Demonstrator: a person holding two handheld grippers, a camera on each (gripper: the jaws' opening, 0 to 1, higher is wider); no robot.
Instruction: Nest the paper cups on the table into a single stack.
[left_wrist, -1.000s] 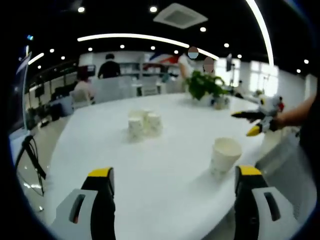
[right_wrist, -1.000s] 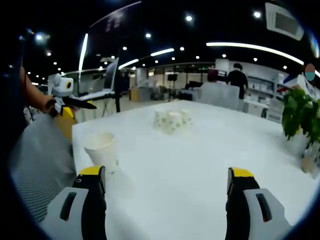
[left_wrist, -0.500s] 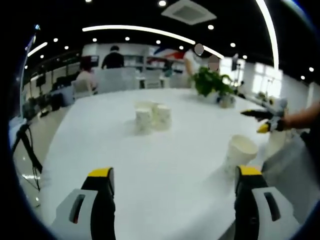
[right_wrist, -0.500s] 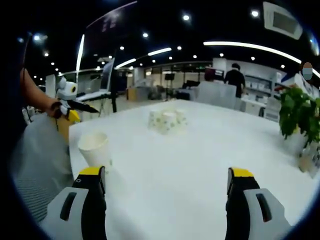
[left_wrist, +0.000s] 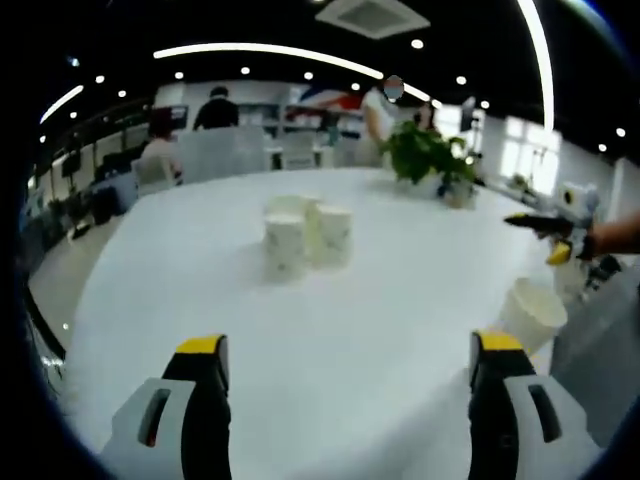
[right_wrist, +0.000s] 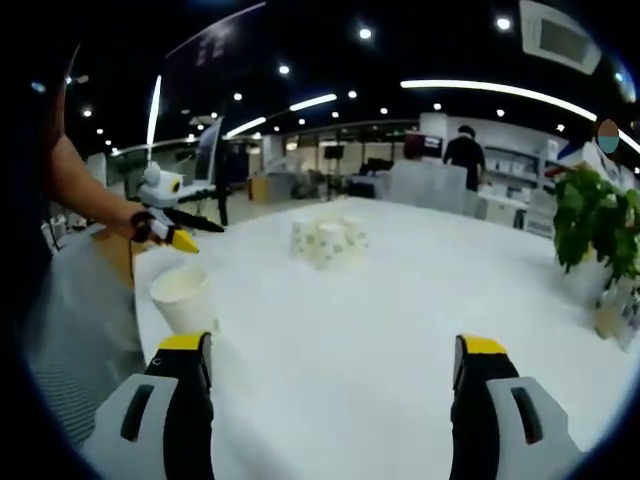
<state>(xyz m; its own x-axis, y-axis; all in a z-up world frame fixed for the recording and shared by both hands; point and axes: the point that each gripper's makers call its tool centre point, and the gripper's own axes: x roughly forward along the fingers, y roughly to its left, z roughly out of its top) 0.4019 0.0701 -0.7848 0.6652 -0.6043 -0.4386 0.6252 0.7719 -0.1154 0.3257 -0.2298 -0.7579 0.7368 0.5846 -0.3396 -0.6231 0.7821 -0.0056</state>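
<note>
Left gripper (left_wrist: 345, 400) was open, jaws spread wide with nothing between them, low over the white table (left_wrist: 400, 300). Right gripper (right_wrist: 335, 400) was open too, also holding nothing. A cluster of paper cups (left_wrist: 305, 235) stood touching near mid-table, well apart from a single cup (left_wrist: 533, 313) upright at the table's near edge. Potted plant (left_wrist: 428, 160) sat at the far side.
</note>
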